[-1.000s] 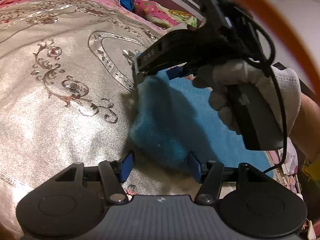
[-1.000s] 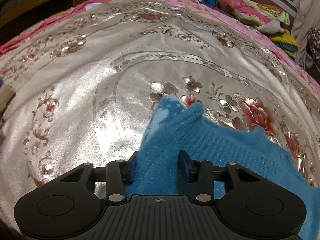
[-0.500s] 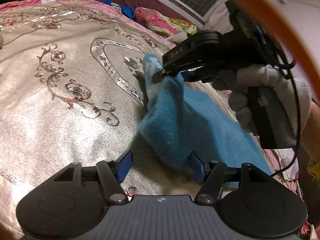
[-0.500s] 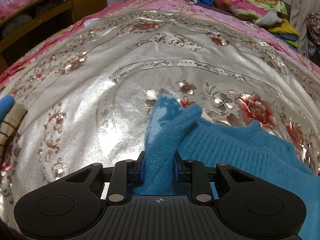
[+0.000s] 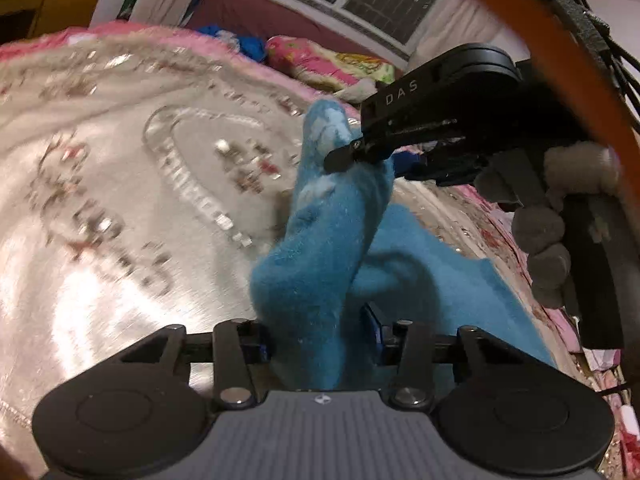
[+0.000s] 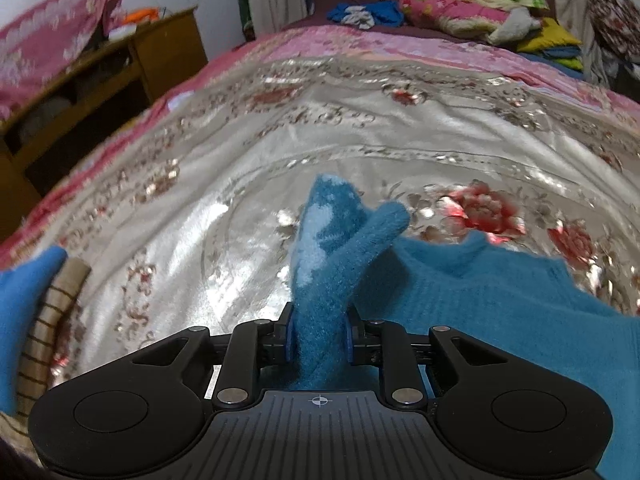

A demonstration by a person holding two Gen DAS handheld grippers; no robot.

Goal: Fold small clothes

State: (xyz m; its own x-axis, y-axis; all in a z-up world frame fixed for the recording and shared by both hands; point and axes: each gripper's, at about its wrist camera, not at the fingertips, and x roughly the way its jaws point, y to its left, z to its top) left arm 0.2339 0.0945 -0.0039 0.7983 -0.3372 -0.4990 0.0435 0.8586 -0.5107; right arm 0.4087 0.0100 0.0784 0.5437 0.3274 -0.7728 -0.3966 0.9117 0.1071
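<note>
Sock (image 6: 320, 280), blue and fuzzy with pale blotches, stands pinched in my right claw (image 6: 319, 342); the 2 pads are drawn in tight against the knit, so that grip is firm. Seen from the left wrist, my left claw (image 5: 320, 338) has its pads spread wide on either side of the same sock's lower end, and the cloth passes between them with slack at 3 o'clock, so I judge it has no hold. The sock is lifted off the bedspread (image 6: 400, 128), one end raised toward 12 o'clock, while a larger blue knit piece (image 6: 500, 300) lies flat at 3 o'clock. I judge this to be the start of a fold: one end is gathered and lifted. Next I would need the left claw to close on the free end, then carry one end over the other and lay it flat without dragging the knit piece underneath. A striped sock (image 6: 44, 328) lies at 9 o'clock, beside another blue piece (image 6: 20, 304). For containers, only a wooden cabinet (image 6: 100, 92) at 10 o'clock shows; its shelf is too dark to tell the contents.
</note>
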